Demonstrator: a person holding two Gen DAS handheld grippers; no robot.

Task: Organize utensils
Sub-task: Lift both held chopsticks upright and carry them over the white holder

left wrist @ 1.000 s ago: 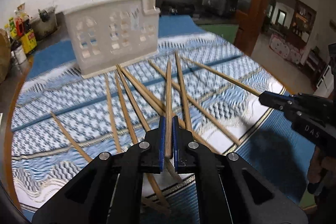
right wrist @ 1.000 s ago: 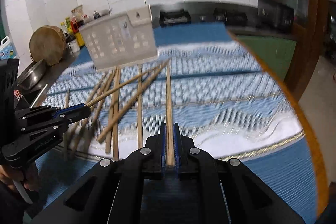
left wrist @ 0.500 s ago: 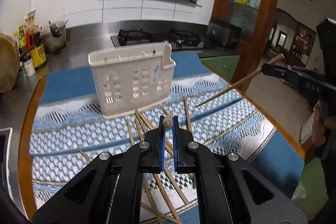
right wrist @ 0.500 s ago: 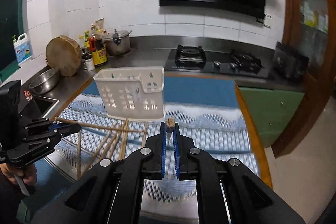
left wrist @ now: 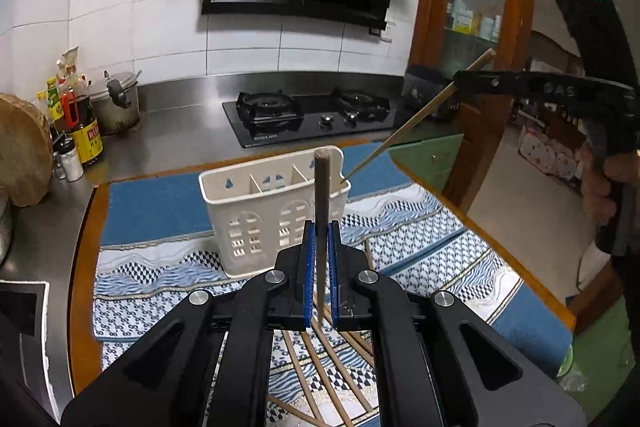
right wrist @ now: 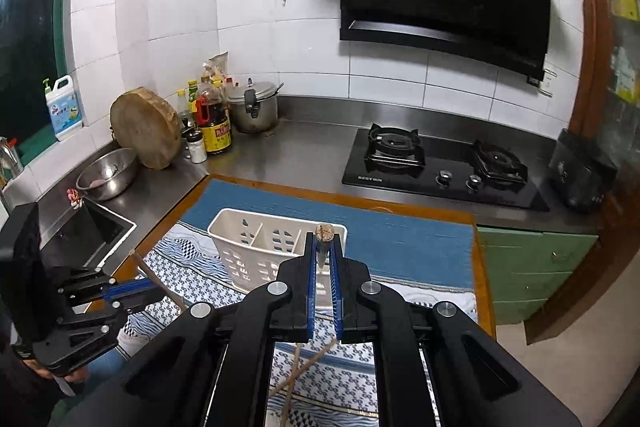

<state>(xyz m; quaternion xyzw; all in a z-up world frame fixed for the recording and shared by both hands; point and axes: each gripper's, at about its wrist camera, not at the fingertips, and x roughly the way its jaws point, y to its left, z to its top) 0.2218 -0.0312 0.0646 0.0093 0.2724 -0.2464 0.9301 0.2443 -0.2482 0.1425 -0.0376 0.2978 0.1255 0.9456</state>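
Note:
A white slotted utensil holder (left wrist: 264,215) stands on the blue patterned mat; it also shows in the right wrist view (right wrist: 256,247). My left gripper (left wrist: 320,235) is shut on a wooden chopstick (left wrist: 322,195), held upright in front of the holder. My right gripper (right wrist: 323,251) is shut on another chopstick (right wrist: 323,231). In the left wrist view the right gripper (left wrist: 464,83) holds its chopstick (left wrist: 412,123) slanted, tip at the holder's right rim. Several loose chopsticks (left wrist: 332,379) lie on the mat below my left gripper.
A gas hob (right wrist: 440,163) sits behind the mat. Sauce bottles (right wrist: 212,123), a pot (right wrist: 254,107), a round wooden board (right wrist: 146,127) and a steel bowl (right wrist: 106,173) crowd the back left. A sink (right wrist: 92,231) lies to the left, a wooden cabinet (left wrist: 472,39) to the right.
Both grippers lifted their chopsticks off the mat and tipped them from flat to steep. The right chopstick's tip has come down to the holder's right rim.

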